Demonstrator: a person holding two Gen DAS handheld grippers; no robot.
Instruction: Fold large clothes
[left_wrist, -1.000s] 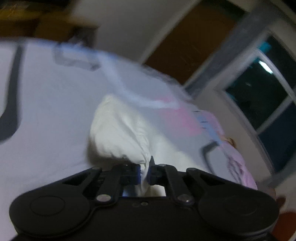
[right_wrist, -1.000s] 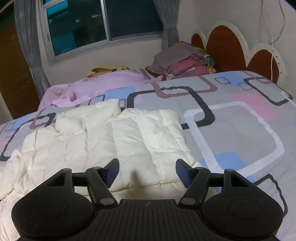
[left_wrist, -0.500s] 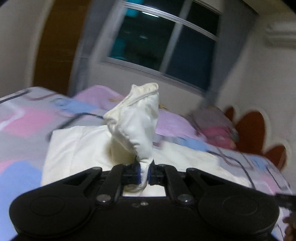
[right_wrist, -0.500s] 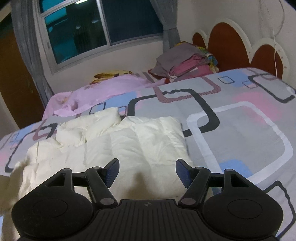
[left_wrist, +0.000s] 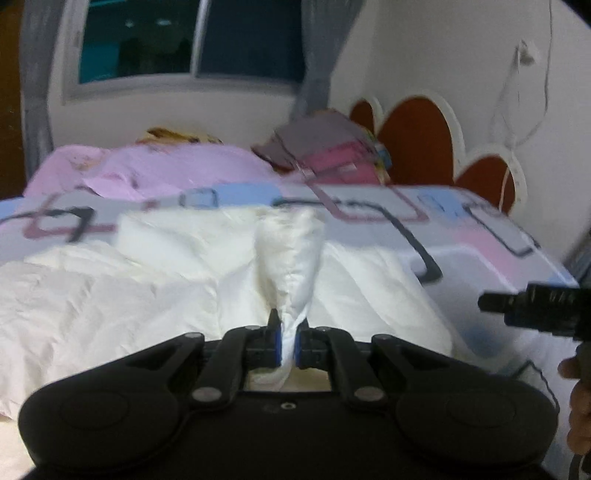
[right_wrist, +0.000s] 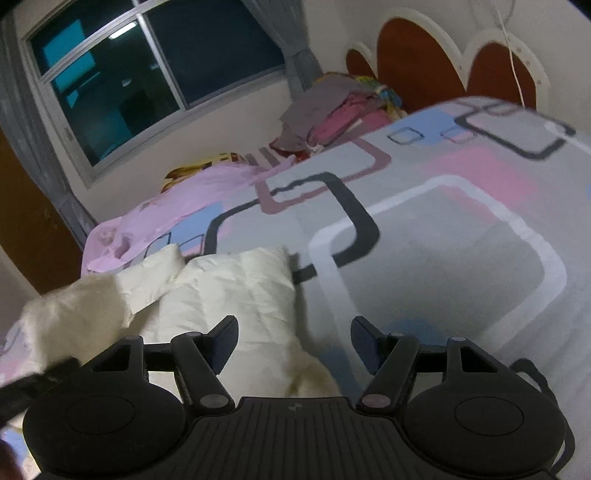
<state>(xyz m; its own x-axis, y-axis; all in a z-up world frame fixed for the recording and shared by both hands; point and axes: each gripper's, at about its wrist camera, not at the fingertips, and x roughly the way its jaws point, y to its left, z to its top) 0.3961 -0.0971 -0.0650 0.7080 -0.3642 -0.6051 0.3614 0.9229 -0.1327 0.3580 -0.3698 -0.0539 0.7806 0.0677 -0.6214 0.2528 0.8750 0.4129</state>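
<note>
Our left gripper (left_wrist: 287, 341) had its fingers (left_wrist: 274, 332) pinched tight on a twisted end of the white puffy jacket (left_wrist: 110, 295), most likely a sleeve, which rose from the blue pads as a lifted cone above the rest of the garment. The jacket itself lay spread across the patterned bedspread (left_wrist: 461, 236), near the edge closest to us, with its body flat and creased. Further right, our right gripper (right_wrist: 293, 341) hung over the jacket's right-hand corner (right_wrist: 243, 291) with its fingers wide apart and nothing between them. We judged that we were in the middle of a sleeve fold: the lifted end was being carried over the jacket's body. The next move, as we saw it, called for laying that end down flat across the chest before letting go, while the free gripper went for the opposite side or pinned the body so it would not drag.
</note>
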